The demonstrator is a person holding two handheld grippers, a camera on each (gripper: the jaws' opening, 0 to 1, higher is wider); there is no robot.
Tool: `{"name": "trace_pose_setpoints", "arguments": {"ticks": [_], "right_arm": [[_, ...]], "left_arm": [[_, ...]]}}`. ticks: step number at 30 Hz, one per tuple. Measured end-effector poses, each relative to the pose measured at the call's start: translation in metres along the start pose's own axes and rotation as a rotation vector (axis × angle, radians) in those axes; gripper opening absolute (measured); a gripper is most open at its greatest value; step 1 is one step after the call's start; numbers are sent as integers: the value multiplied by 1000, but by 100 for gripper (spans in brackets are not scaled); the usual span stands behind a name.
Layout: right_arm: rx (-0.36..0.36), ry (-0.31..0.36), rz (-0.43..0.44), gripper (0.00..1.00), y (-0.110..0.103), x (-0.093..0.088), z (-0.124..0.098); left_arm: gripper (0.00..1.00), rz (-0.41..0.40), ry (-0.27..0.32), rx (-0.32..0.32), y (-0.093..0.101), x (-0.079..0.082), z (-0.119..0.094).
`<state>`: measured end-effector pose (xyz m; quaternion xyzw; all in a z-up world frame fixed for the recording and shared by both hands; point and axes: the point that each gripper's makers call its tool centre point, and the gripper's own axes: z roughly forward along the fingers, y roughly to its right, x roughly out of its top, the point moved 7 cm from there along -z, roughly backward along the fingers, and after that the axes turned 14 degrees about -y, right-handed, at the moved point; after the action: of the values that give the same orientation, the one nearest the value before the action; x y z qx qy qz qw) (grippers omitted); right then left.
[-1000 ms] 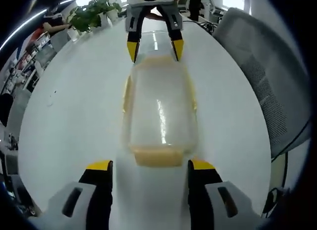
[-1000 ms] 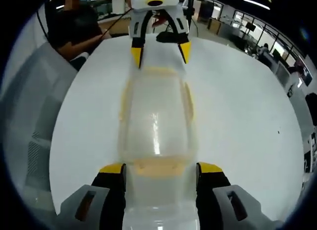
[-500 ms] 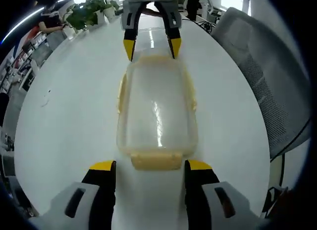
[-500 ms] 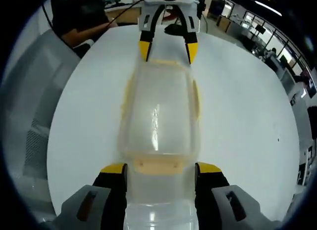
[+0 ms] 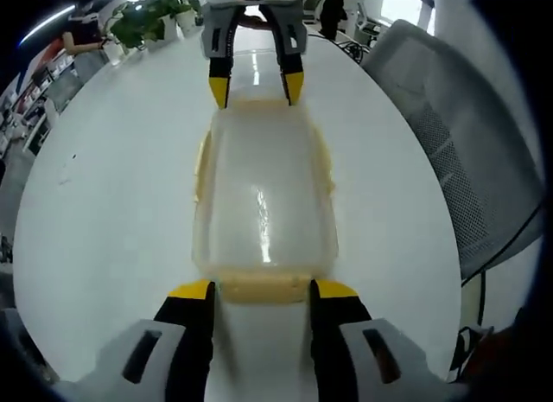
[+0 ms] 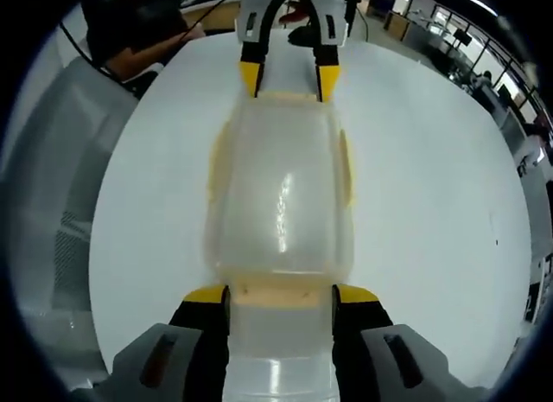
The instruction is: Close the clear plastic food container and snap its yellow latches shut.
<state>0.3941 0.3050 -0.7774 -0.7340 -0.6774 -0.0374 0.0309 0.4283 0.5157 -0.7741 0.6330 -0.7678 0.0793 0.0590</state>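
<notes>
The clear plastic container (image 5: 263, 190) lies lengthwise on the white table (image 5: 104, 186), lid on, with yellow latches along its long sides (image 5: 201, 164). My left gripper (image 5: 262, 291) is open, and its yellow-tipped jaws flank the near end latch (image 5: 263, 287). At the far end stands my right gripper (image 5: 254, 88), open around the opposite latch. In the right gripper view the same container (image 6: 281, 194) runs away from me. There my right gripper (image 6: 281, 296) brackets its own end latch (image 6: 281, 291), and the left gripper (image 6: 288, 79) faces it from the far end.
A grey mesh chair (image 5: 449, 143) stands beside the table, also seen as the chair (image 6: 52, 186) in the right gripper view. Potted plants (image 5: 147, 22) sit at the table's far edge. A person in dark clothes (image 6: 130, 30) sits behind the table.
Both grippers have come in toward the container's ends. Their jaws have narrowed a little and now sit right beside the end latches. The container has stayed put.
</notes>
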Motion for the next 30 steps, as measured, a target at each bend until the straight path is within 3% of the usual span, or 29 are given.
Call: {"name": "trace_pose_setpoints", "arguments": {"ticks": [6, 30], "right_arm": [[2, -5, -1, 42, 1, 0, 0], [0, -50, 31, 41, 2, 3, -2]], "left_arm": [[40, -18, 4, -29, 0, -1, 0], [40, -32, -37, -16, -1, 4, 0]]}}
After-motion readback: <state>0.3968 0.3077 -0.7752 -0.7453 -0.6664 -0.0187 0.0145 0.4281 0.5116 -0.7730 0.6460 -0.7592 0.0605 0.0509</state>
